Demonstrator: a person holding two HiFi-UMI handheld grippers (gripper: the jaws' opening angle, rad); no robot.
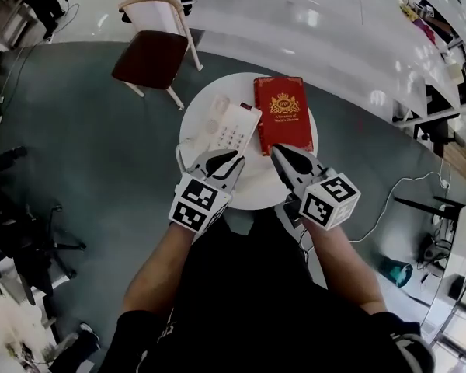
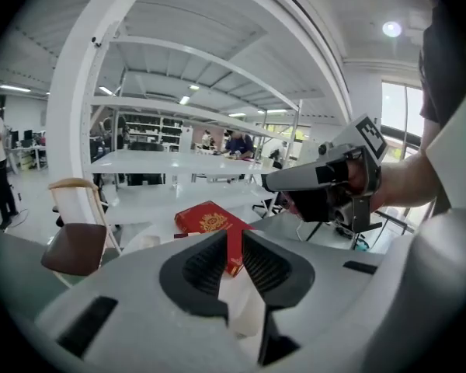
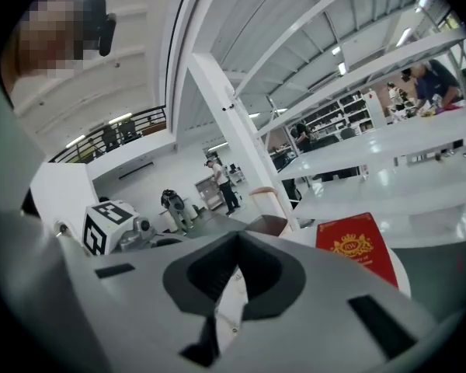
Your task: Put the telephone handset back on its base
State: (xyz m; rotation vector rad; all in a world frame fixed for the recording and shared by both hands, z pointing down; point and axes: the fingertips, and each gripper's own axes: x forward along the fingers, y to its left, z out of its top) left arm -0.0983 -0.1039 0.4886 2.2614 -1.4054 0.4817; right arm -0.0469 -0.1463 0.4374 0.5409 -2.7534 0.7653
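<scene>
A white telephone [image 1: 234, 125] with a keypad sits on the round white table [image 1: 248, 181]. Its handset [image 1: 216, 111] lies along the left side of the base, and its cord [image 1: 182, 151] loops off the table's left edge. My left gripper [image 1: 231, 160] [image 2: 234, 236] hovers just in front of the phone. Its jaws stand slightly apart with nothing between them. My right gripper [image 1: 277, 151] [image 3: 237, 238] hangs near the front edge of a red book [image 1: 282, 113]; its tips meet and hold nothing.
The red book [image 2: 210, 220] [image 3: 357, 251] lies to the right of the phone. A wooden chair [image 1: 151, 53] [image 2: 74, 243] stands behind the table on the left. Long white shelving [image 1: 311, 22] runs across the back. The person's legs are below the near table edge.
</scene>
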